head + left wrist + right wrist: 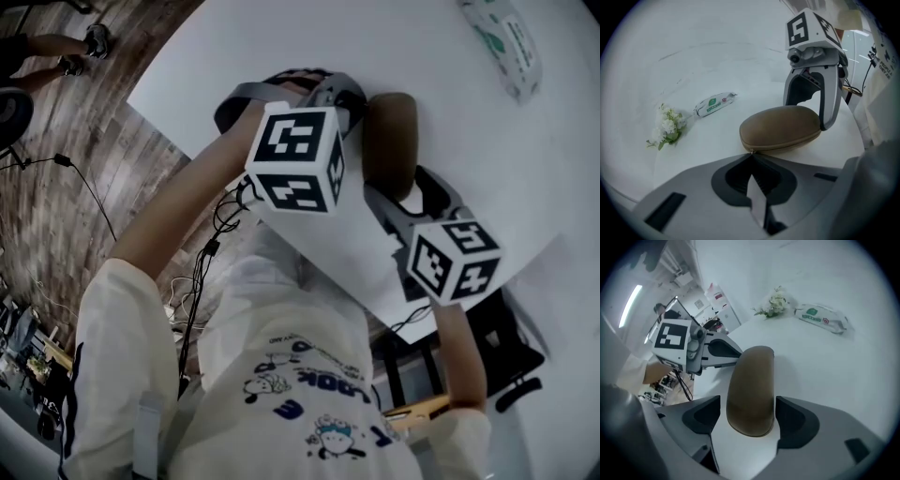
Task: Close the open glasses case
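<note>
A brown glasses case (389, 141) lies closed on the white table (487, 159), its seam line showing in the left gripper view (780, 126). My left gripper (751, 154) is shut, its tips right at a small metal pull on the case's seam; whether the pull is pinched is hidden. It reaches in from the case's long side (738, 355). My right gripper (746, 416) straddles one end of the case (752, 385). Its jaws stand close on either side, with a sliver of table showing at one pad. From the left gripper view it stands upright over that end (807, 114).
A white-and-green wipes packet (715, 104) and a small bunch of white flowers (668, 126) lie farther back on the table. The table's edge runs just below the grippers in the head view, with wooden floor (56, 216) and cables (202, 281) beyond.
</note>
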A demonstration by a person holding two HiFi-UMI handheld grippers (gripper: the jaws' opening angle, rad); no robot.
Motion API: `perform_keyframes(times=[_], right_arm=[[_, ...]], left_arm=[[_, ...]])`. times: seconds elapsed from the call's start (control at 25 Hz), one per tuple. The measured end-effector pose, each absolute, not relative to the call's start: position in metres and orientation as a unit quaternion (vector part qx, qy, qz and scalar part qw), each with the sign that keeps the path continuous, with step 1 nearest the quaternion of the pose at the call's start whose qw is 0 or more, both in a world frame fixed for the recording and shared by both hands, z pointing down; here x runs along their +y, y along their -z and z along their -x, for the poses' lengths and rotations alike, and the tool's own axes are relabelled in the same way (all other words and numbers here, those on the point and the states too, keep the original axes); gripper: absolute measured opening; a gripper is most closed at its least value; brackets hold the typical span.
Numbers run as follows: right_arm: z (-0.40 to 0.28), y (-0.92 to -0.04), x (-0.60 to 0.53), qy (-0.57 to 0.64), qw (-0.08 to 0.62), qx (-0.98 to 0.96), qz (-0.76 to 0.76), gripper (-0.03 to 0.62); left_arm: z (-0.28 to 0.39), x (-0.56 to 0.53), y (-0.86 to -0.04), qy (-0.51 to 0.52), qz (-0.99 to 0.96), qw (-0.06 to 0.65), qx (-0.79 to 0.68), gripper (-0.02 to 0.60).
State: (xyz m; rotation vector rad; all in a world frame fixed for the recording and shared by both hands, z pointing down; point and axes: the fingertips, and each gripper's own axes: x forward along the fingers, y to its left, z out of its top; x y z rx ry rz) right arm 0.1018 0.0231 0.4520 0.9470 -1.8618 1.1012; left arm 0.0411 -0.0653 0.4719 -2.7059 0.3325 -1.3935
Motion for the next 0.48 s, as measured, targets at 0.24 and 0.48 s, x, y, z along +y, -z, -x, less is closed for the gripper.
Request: perform_keyframes(times=[0.24,0.48], right_arm=[[-0.102,-0.454,0.019,-0.468,0.354,-0.711,-0.387,0.299],[-0.102,-0.455,0.018,-0.467,0.357,-0.706,-0.394,0.299]], left_arm=[[-0.038,-0.061,-0.468,0.472,0.876,0.084,0.062,-0.003],[-0.041,-0.038,-0.464,0.471,0.874,0.110,0.051,-0.002]])
